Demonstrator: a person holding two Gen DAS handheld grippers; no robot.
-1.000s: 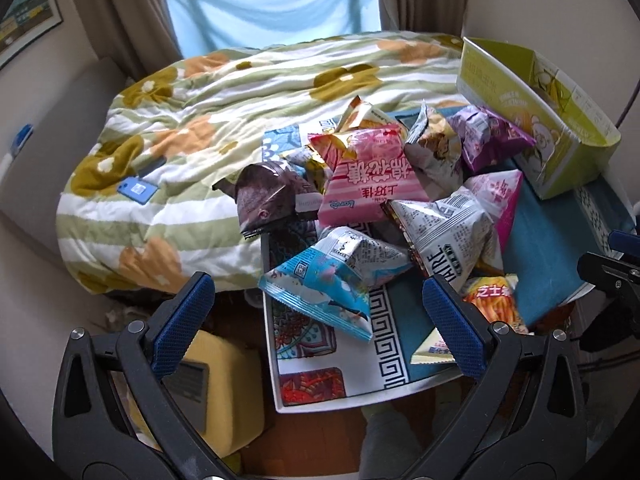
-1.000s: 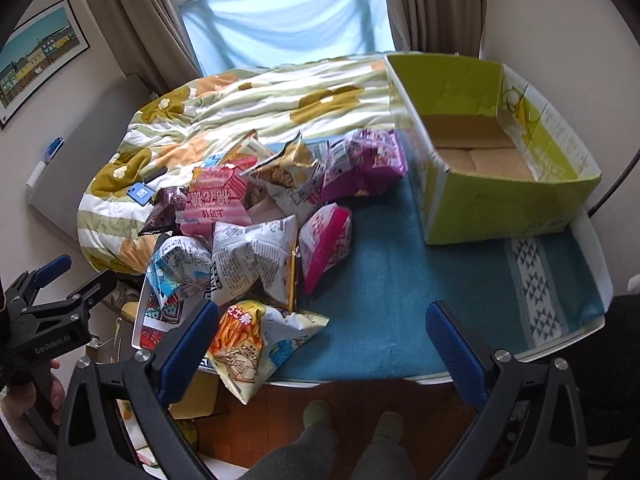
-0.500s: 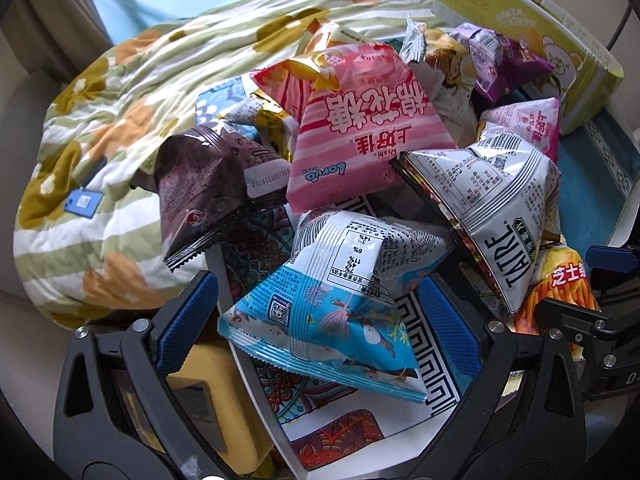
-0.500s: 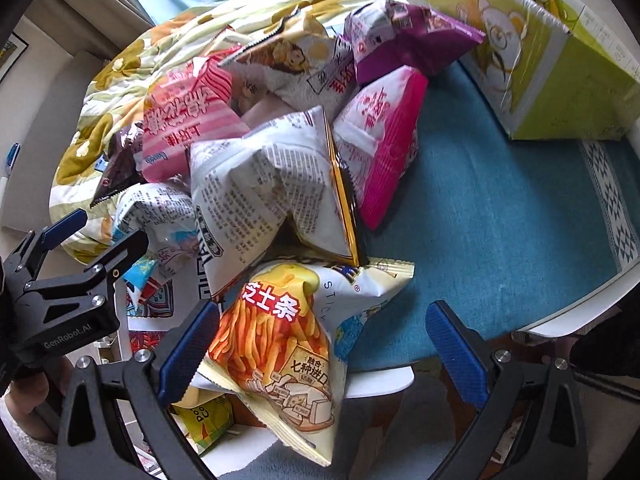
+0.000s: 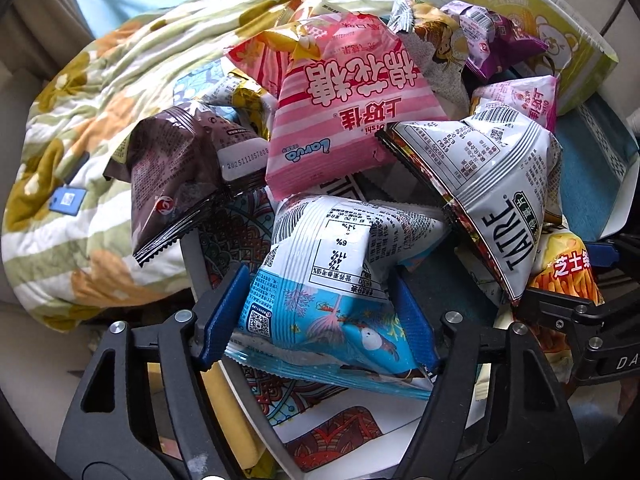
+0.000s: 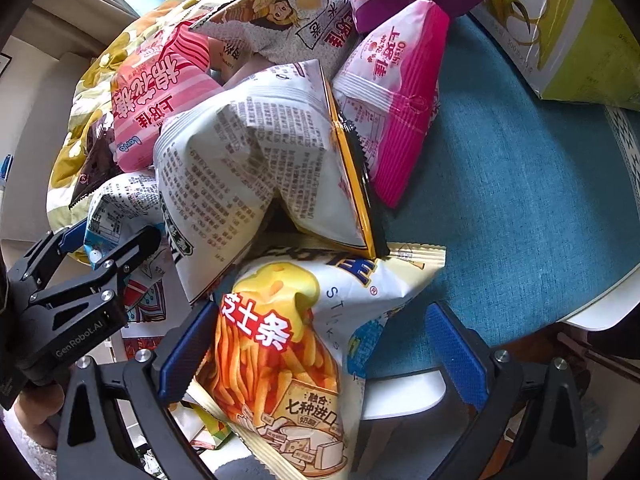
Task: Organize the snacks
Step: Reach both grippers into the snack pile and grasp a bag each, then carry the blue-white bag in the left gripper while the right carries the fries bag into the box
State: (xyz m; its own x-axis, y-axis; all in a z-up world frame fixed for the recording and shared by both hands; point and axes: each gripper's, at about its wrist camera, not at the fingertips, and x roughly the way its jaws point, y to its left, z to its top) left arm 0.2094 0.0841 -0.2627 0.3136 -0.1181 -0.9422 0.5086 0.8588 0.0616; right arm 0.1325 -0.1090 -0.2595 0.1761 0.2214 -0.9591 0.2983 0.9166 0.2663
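Note:
Several snack bags lie heaped on a table with a teal cloth [image 6: 500,200]. My left gripper [image 5: 318,276] points steeply down; its jaws are closing, and both blue pads press the sides of a blue and white snack bag [image 5: 332,328], which bulges between them. My right gripper [image 6: 322,310] hangs over a yellow cheese-stick bag [image 6: 260,360]. Its jaws are closing: the left pad touches the bag, the right pad stands well clear. The left gripper [image 6: 80,280] also shows at the left of the right wrist view.
A pink bag [image 5: 344,112], a white bag [image 5: 492,184] and a brown bag [image 5: 176,176] crowd behind the held bag. A magenta bag [image 6: 400,100] leans on the white one. A green cardboard box [image 6: 560,20] stands at the back right. A flowered quilt [image 5: 80,120] lies left.
Both grippers came down close to the pile. The left jaws narrowed from wide open onto the blue and white bag. The right gripper settled over the cheese-stick bag.

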